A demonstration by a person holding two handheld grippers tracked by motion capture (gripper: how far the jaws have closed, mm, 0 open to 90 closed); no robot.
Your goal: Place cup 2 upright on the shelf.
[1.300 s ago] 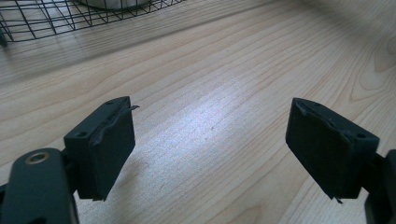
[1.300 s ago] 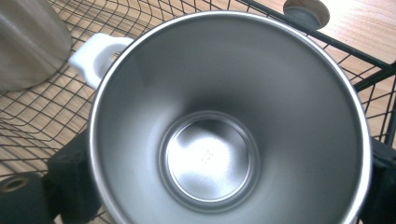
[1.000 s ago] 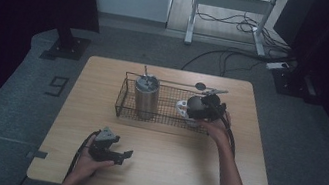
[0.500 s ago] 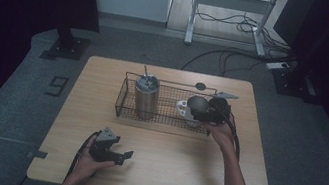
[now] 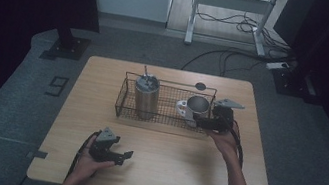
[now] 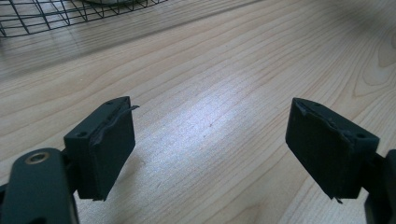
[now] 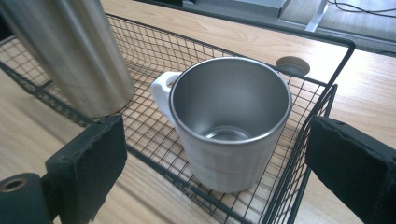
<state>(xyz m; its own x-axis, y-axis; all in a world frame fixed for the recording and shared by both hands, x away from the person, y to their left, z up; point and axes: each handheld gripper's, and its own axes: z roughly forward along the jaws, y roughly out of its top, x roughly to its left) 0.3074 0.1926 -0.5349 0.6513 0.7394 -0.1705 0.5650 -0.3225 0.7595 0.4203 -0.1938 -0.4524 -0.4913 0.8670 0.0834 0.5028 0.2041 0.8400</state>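
A steel mug [image 5: 196, 107] with a white handle stands upright in the right end of a black wire basket [image 5: 163, 118]. In the right gripper view the mug [image 7: 229, 140] sits just beyond my right gripper [image 7: 219, 163], whose jaws stand wide apart and touch nothing; the basket's corner rim [image 7: 345, 44] lies between them. From above, my right gripper [image 5: 204, 122] is at the basket's right front corner. A tall steel tumbler [image 5: 145, 97] with a straw stands in the basket's left part. My left gripper [image 5: 124, 157] rests open near the table's front, empty jaws [image 6: 210, 144] over bare wood.
The wooden table [image 5: 164, 173] has a round cable hole [image 5: 200, 86] behind the basket. Table edges lie close to the basket's right end and near my left hand. A desk frame and cables stand on the floor beyond the table.
My right hand and its gripper have drawn back to the right, away from the mug. The mug stays in the basket. My left gripper has not moved.
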